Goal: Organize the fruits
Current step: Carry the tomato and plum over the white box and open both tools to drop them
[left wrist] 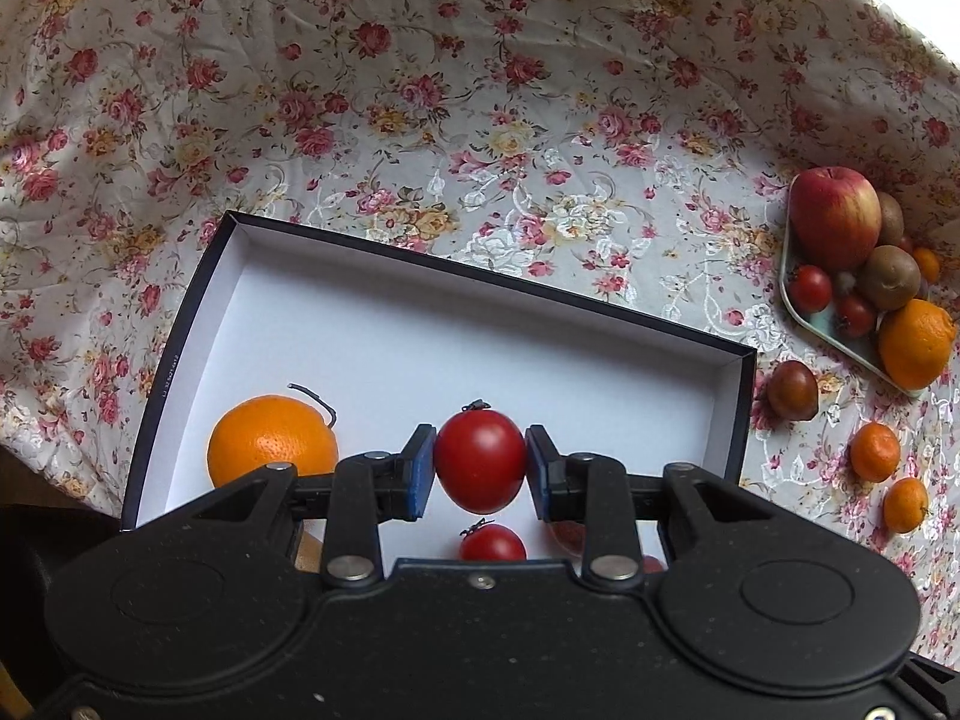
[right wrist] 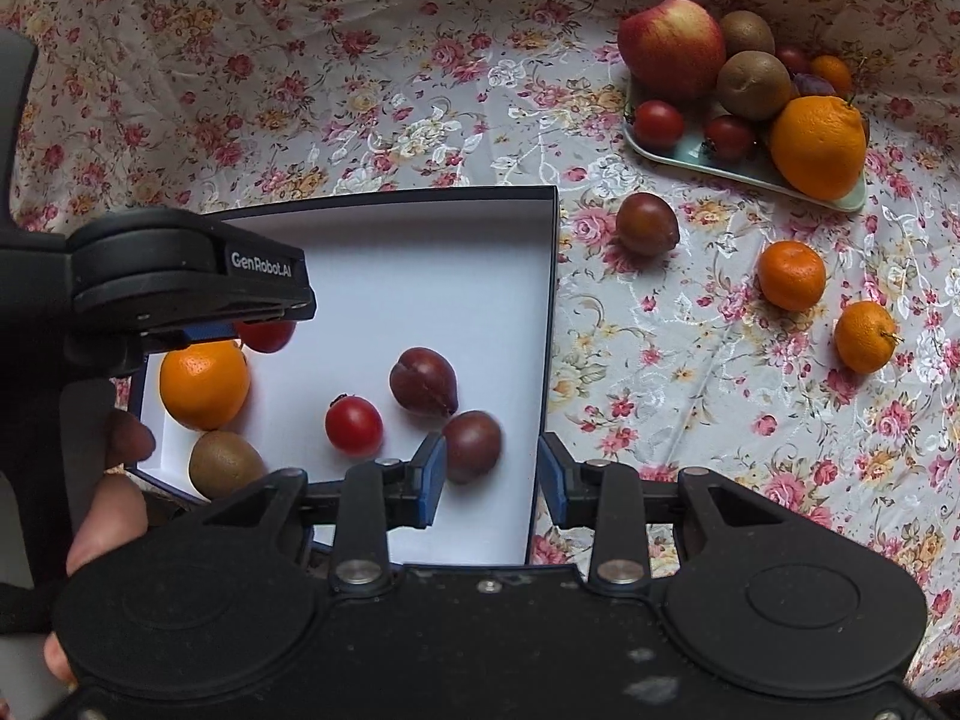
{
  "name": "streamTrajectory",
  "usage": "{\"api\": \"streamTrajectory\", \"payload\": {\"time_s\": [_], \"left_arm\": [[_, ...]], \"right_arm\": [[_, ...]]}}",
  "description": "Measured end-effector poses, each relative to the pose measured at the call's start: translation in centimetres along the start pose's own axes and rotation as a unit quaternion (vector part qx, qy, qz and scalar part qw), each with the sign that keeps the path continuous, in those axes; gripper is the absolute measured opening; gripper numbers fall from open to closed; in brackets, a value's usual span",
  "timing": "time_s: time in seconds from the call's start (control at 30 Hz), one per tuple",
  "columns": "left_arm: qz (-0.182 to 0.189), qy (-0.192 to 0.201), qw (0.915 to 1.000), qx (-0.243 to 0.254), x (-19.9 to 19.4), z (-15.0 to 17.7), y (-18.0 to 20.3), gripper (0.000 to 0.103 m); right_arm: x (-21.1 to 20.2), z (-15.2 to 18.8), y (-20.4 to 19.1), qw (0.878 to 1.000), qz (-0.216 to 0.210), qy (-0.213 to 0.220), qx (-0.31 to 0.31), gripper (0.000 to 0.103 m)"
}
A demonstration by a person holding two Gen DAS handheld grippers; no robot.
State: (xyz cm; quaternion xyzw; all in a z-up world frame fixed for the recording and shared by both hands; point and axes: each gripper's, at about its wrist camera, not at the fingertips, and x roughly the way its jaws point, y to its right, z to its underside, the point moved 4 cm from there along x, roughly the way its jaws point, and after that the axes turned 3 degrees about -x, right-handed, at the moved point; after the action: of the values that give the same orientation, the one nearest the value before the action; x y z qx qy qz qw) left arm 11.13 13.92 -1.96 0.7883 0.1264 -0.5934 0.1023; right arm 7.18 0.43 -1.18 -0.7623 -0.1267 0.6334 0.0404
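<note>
Gripping a red tomato (left wrist: 480, 459) between its blue pads, the left gripper (left wrist: 480, 463) is hovering over the white-lined box (left wrist: 420, 324), with an orange (left wrist: 271, 441) lying just to its left and a second tomato (left wrist: 492, 543) below. The right gripper (right wrist: 492, 483) is standing open and empty above the box's right wall, a dark plum (right wrist: 472, 445) sitting beside its left finger — another plum (right wrist: 422, 381) and a kiwi (right wrist: 223, 463) are lying inside too. More fruit is waiting on the tray (right wrist: 690, 157) and the floral cloth (right wrist: 690, 360).
</note>
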Motion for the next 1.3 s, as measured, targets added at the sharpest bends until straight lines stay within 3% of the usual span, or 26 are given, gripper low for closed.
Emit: {"api": "streamTrajectory", "payload": {"time_s": [0.23, 1.3], "left_arm": [[-0.004, 0.009, 0.9998, 0.018, -0.1, -0.2, 0.4, 0.046], [-0.004, -0.02, 0.9987, 0.046, 0.2, 0.9, 1.3, 0.046]], "right_arm": [[0.3, -0.4, 0.3, 1.0, 0.006, -0.002, 0.003, 0.037], [0.6, 0.5, 1.4, 0.999, 0.024, -0.022, 0.023, 0.037]]}}
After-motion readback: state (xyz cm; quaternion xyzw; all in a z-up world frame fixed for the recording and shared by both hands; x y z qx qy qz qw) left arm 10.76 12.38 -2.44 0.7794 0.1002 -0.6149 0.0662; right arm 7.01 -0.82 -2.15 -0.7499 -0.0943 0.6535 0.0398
